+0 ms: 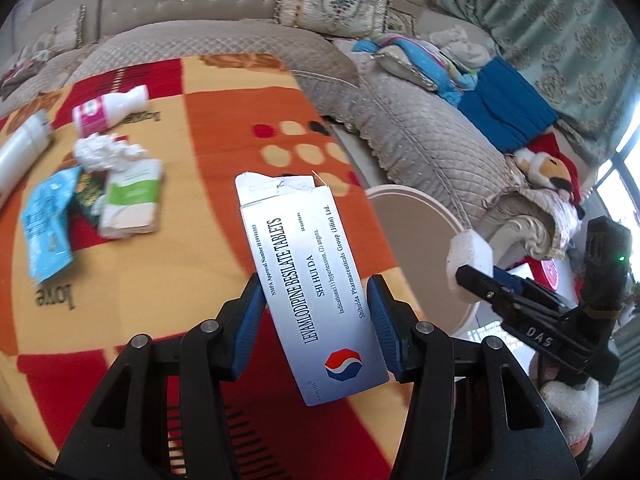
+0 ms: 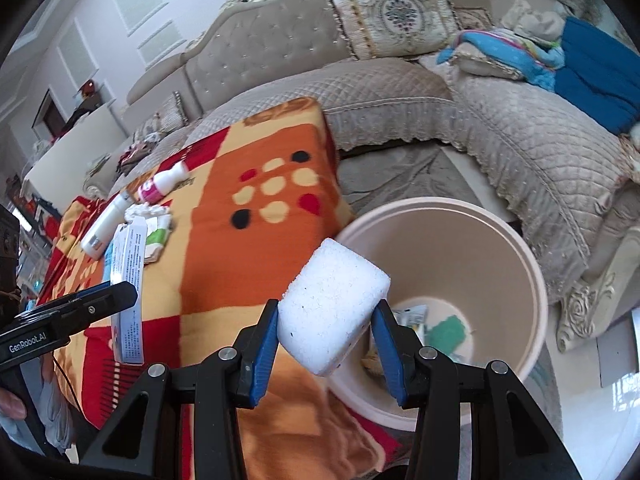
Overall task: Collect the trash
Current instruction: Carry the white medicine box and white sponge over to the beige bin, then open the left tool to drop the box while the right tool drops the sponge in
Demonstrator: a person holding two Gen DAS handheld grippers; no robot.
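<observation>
My left gripper (image 1: 316, 312) is shut on a white tablet box (image 1: 308, 276) and holds it above the orange and red blanket (image 1: 208, 128). My right gripper (image 2: 326, 332) is shut on a white foam block (image 2: 332, 308) at the near rim of the beige trash bin (image 2: 500, 248); the block also shows in the left wrist view (image 1: 468, 264). Wrappers (image 2: 436, 328) lie in the bin's bottom. On the blanket lie a pink-label bottle (image 1: 108, 110), a crumpled tissue (image 1: 104, 152), a green and white pack (image 1: 132, 204), a blue packet (image 1: 46, 228) and a white tube (image 1: 20, 152).
A grey quilted sofa (image 1: 420, 136) curves behind the blanket and bin, with cushions (image 2: 396, 16), blue cloth (image 1: 508, 112) and a plush toy (image 1: 552, 172) on it. The bin stands on the floor between blanket edge and sofa.
</observation>
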